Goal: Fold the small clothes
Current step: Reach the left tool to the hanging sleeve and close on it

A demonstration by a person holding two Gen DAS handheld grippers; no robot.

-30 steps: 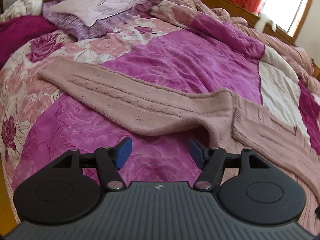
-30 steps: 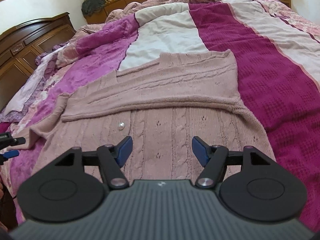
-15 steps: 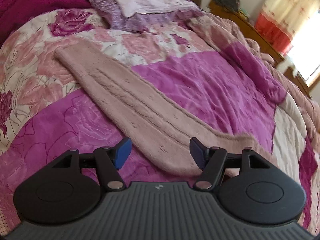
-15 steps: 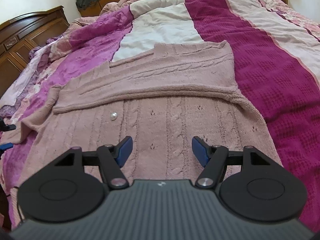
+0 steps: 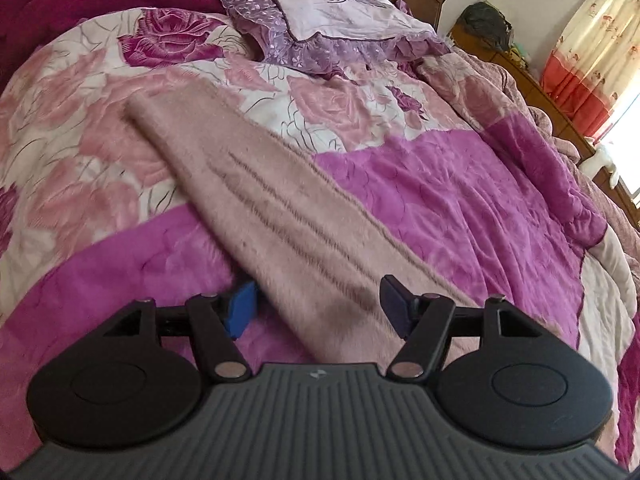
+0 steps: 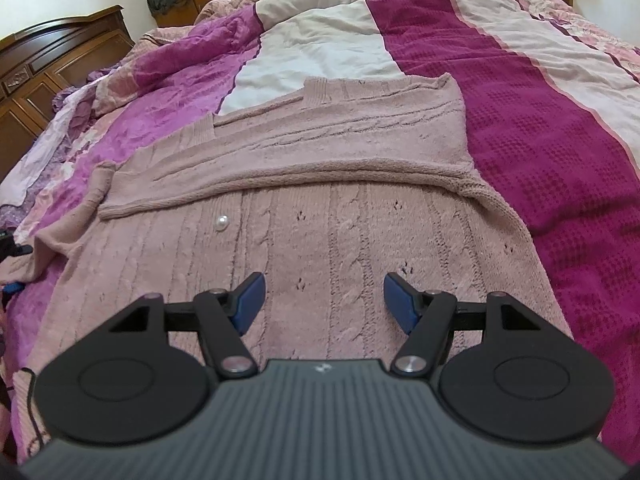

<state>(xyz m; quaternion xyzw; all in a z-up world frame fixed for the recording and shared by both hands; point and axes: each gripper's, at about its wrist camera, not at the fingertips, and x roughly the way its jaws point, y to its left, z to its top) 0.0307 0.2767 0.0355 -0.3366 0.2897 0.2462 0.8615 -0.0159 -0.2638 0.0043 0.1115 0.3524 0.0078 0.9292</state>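
The sweater (image 6: 360, 248) is dusty pink cable knit with one pearl-white button (image 6: 222, 223). The quilt (image 5: 460, 200) shows magenta, cream and pink roses; the pillow (image 5: 320, 12) is lilac, lace-edged.

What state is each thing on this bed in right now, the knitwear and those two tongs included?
Pink cardigan: flat on the bed, one sleeve already folded across its body.
Outstretched sleeve: unfolded, lying straight on the quilt, between the left tongs' open jaws.
Left tongs: open, gripping nothing.
Right tongs: open, above the cardigan's body, holding nothing.
Pearl button: showing on the cardigan's front.
Quilt: spread out, rumpled.
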